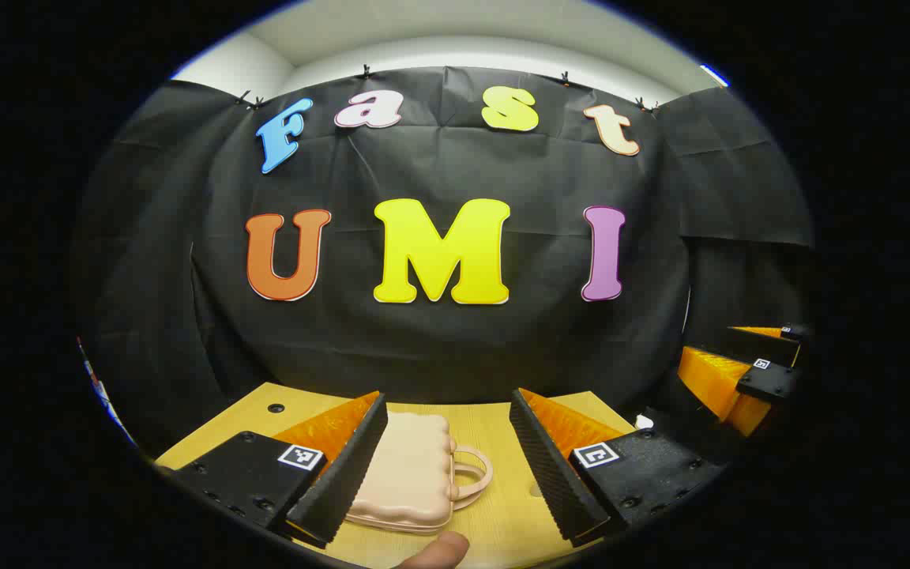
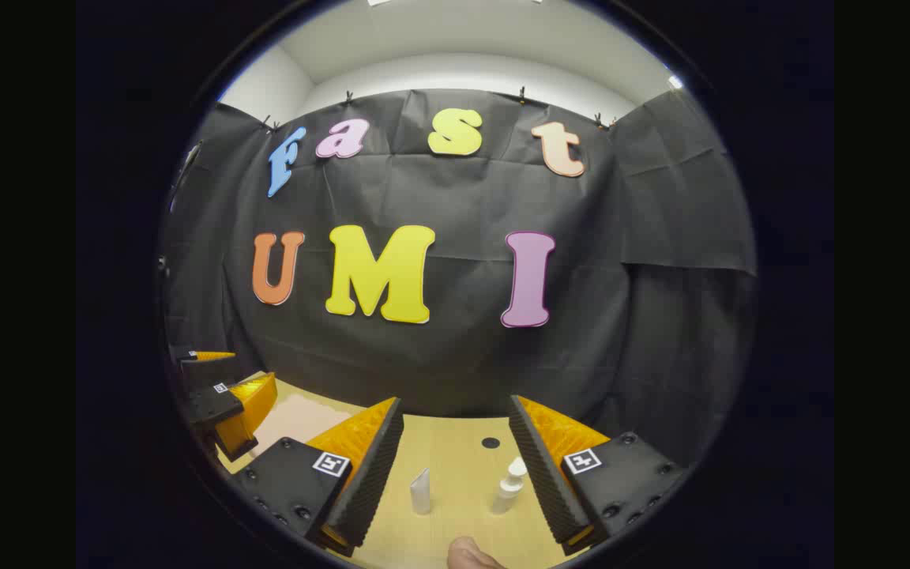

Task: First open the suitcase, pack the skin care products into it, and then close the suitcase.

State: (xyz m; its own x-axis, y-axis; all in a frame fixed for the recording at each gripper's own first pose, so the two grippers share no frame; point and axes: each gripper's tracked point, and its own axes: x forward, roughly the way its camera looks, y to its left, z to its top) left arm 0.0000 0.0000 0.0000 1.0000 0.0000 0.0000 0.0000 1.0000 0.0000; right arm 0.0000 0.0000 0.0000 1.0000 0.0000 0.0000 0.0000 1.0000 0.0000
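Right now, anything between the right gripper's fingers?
Yes: in the right gripper view, a small tube and a pump bottle stand on the table between the open gripper's fingers.

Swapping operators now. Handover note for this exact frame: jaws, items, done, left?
Left gripper: jaws open, holding nothing, hovering over the pink suitcase.
Right gripper: jaws open, holding nothing, pointed at the two skin care items.
Suitcase: lying flat on the wooden table, closed, handle toward the right in the left gripper view.
Skin care: small tube and pump bottle, both standing upright on the table, apart from each other.
Done: nothing yet.
Left: open suitcase, pack both items, close it.
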